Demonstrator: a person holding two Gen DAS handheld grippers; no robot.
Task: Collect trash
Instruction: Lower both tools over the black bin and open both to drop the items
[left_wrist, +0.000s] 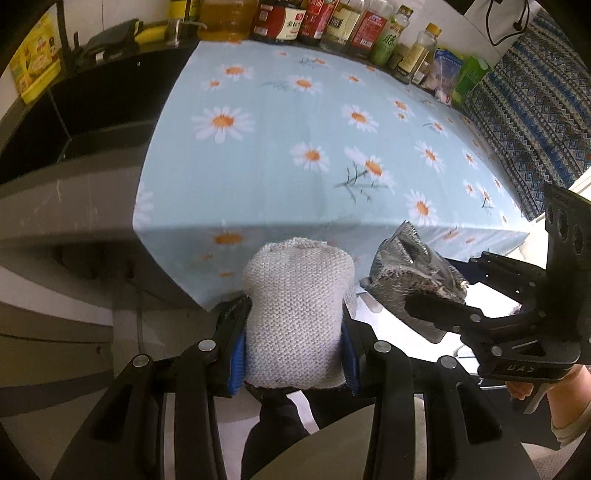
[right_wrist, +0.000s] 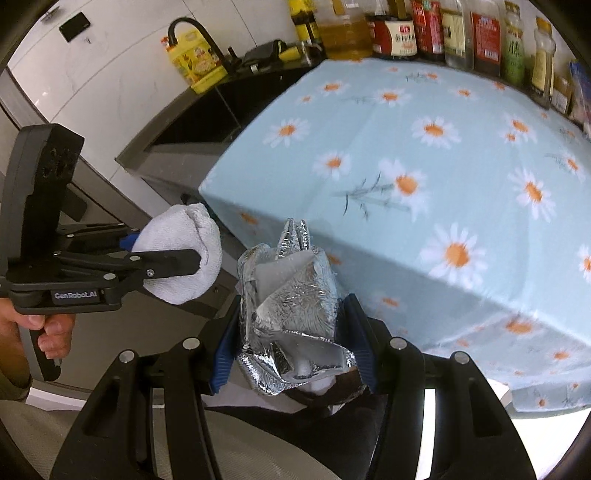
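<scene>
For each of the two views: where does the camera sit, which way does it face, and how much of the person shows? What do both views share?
Left wrist: sits on the left gripper, facing forward over the white cloth it clamps, toward the daisy tablecloth; the person's right hand shows at the right.
Right wrist: sits on the right gripper, facing over the foil wrapper it clamps; the left hand shows at the left.
Shared: both grippers, both held items, the tablecloth, the bottles and the sink.

Left gripper (left_wrist: 295, 328) and right gripper (right_wrist: 291, 332) both clamped, side by side, level.
</scene>
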